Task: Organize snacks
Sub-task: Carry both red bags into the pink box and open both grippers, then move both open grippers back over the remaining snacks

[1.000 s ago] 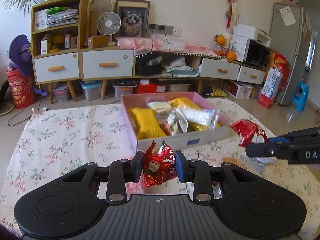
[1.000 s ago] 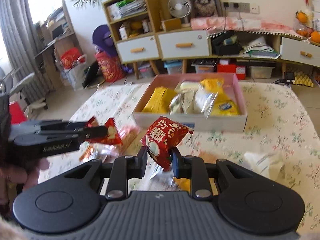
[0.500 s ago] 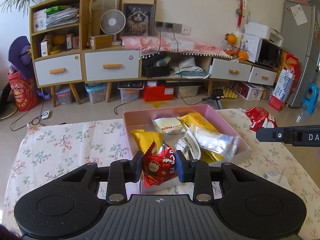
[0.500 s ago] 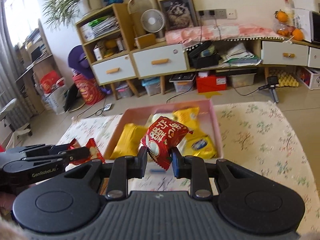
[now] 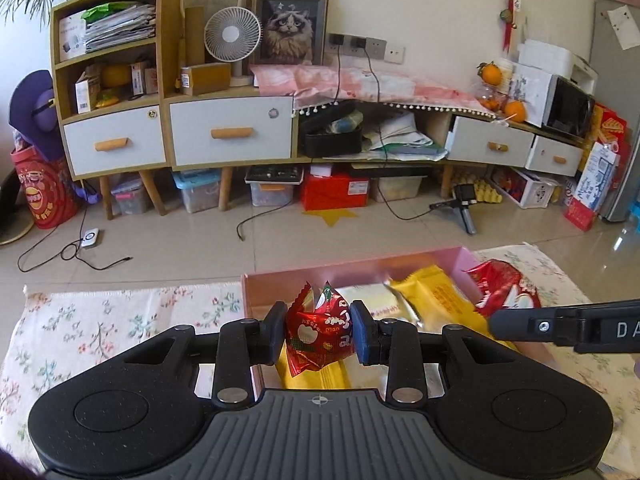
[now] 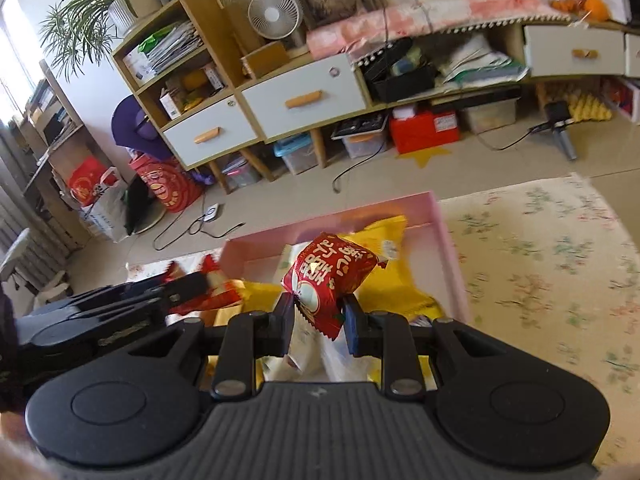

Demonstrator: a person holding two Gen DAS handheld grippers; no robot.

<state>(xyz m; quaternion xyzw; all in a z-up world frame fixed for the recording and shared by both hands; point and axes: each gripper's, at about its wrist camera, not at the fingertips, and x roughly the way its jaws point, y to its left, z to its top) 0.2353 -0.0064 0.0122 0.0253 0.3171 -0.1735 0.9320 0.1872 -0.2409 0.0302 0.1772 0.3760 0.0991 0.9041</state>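
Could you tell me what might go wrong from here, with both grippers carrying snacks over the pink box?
1. The left gripper and right gripper hang close together above the pink box, so they could collide.
2. The right red packet is pinched only at its lower corner and may slip.
3. The yellow packets already crowd the box; drops could land on its rim.
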